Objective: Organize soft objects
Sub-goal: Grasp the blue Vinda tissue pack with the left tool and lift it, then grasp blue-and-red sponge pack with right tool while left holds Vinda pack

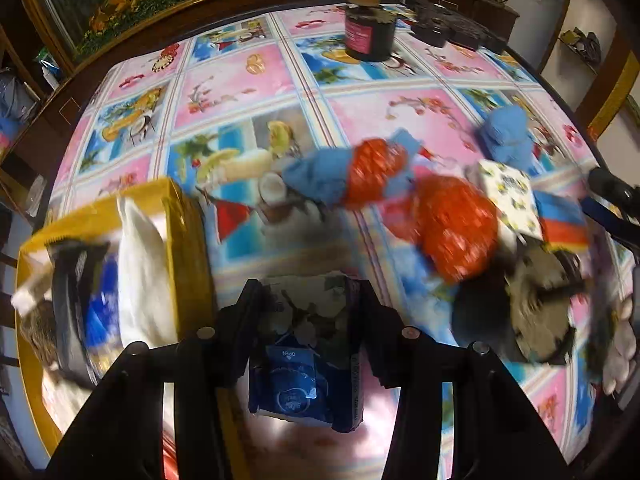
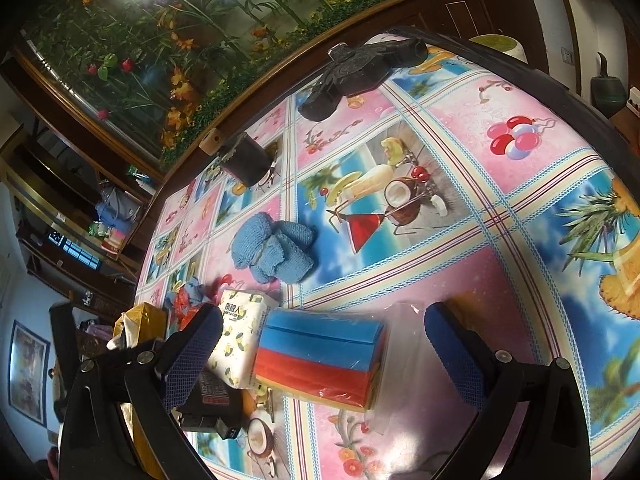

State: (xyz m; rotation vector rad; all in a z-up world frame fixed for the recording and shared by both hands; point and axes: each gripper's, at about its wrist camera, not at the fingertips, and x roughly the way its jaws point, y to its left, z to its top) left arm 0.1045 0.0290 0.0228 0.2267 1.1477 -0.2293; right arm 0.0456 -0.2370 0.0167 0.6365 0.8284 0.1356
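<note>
A blue wet-wipe pack (image 1: 296, 384) with an "OPEN" flap label sits clamped between the fingers of the left gripper (image 1: 306, 300), held just above the table beside a yellow box (image 1: 188, 236); its far end looks pale and patterned, but motion blur makes that surface hard to read. The yellow box stands at the left gripper's left and holds a white soft pack (image 1: 142, 280) standing on edge, a blue item and a dark wrapped item, all smeared by blur and partly cut off by the gripper's frame. On the tablecloth (image 2: 520, 184) beyond, a blue cloth in red netting (image 1: 360, 172) and a second red-netted bundle (image 1: 452, 224) lie close together, their outlines blurred. The right gripper (image 2: 324, 344) hovers with its blue-padded jaws spread wide on either side of a shrink-wrapped stack of blue, red and yellow sponges (image 2: 324, 360), touching neither side that can be seen. A lemon-print tissue pack (image 2: 240, 336) lies against the sponges' left edge, partly hidden by the gripper's left finger. A knotted blue knit cloth (image 2: 276, 252) rests farther out, well apart from both. A dark jar with a tan lid (image 1: 368, 20) and black moulded pieces (image 2: 360, 68) stand near the far edge of the table.
</note>
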